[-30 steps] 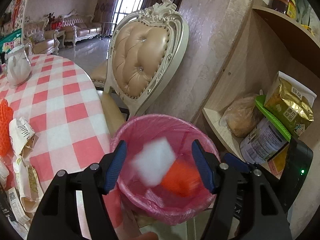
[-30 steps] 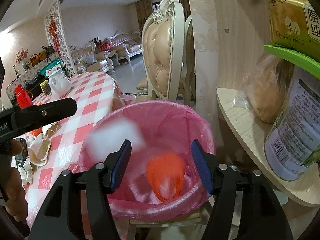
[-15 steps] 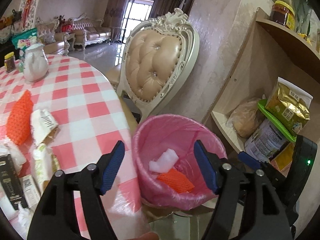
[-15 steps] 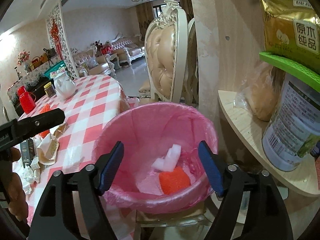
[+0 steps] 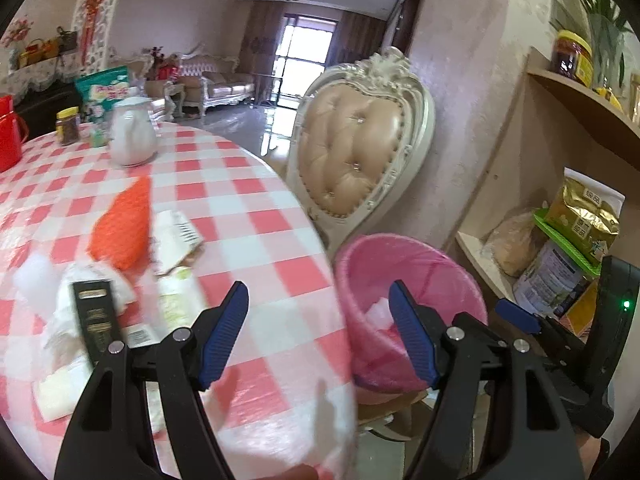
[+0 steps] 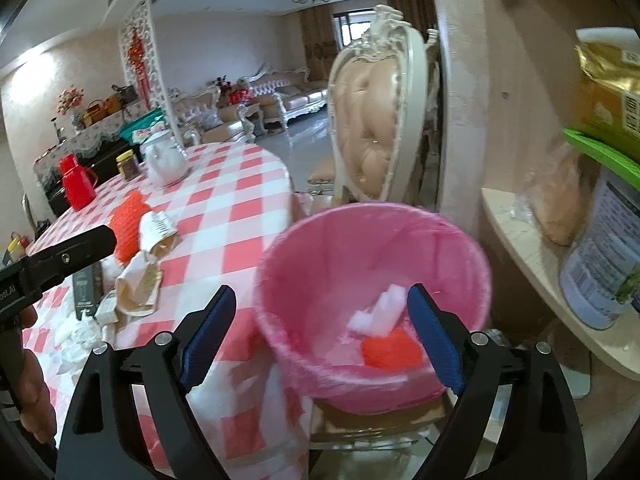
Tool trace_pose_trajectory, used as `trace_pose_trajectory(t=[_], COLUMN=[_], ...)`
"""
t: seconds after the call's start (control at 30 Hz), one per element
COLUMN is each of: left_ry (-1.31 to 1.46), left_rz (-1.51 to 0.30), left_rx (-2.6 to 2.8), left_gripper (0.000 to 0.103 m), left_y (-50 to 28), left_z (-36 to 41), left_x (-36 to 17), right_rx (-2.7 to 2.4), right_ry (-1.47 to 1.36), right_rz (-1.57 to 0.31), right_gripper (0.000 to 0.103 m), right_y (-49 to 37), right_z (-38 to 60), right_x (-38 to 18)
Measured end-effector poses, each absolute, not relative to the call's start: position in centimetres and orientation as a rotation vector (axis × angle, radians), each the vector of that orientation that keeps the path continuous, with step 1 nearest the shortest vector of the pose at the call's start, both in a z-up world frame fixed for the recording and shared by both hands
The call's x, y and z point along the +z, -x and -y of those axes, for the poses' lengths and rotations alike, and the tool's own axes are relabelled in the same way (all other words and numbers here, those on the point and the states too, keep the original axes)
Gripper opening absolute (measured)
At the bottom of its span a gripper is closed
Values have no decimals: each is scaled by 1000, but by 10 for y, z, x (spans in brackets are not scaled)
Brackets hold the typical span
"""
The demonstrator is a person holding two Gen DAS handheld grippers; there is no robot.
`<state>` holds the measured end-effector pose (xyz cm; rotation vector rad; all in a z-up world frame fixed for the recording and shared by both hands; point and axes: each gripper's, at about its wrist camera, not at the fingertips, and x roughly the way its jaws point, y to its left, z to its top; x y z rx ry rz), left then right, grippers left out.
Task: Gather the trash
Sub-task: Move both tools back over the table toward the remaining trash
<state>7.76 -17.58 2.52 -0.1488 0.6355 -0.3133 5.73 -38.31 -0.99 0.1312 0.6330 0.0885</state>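
A pink-lined trash bin (image 6: 460,256) stands on a chair seat beside the table; it also shows in the left wrist view (image 5: 360,264). Inside lie a white foam piece (image 6: 384,312) and an orange net piece (image 6: 390,354). My left gripper (image 5: 318,334) is open and empty above the table edge. My right gripper (image 6: 320,336) is open and empty over the bin's near rim. Trash lies on the checked table (image 5: 240,208): an orange net (image 5: 120,226), crumpled paper wrappers (image 5: 176,236), a black box (image 5: 94,320), white tissues (image 5: 64,332).
A white teapot (image 5: 132,136), a brown jar (image 5: 68,126) and a red jug (image 5: 8,136) stand at the table's far side. A padded chair (image 5: 356,152) stands behind the bin. Wooden shelves (image 5: 500,272) at the right hold a gold bag (image 5: 584,220), a tin and bread.
The white foam piece has dropped from between the left fingers into the bin. Both grippers have pulled back and swung left, bringing the table's trash into view.
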Motion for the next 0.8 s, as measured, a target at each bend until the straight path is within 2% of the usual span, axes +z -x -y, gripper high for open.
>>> trace_pose_trajectory(t=[0.8], left_ry=[234], left_rz=[-600], left_rx=[-33], left_gripper=[72], left_y=[-56], left_z=[3], left_x=[30], right_rx=[220], right_ry=[-70], right_rz=[-657], right_gripper=[85], right_y=[-70], right_z=[293], right_x=[-7])
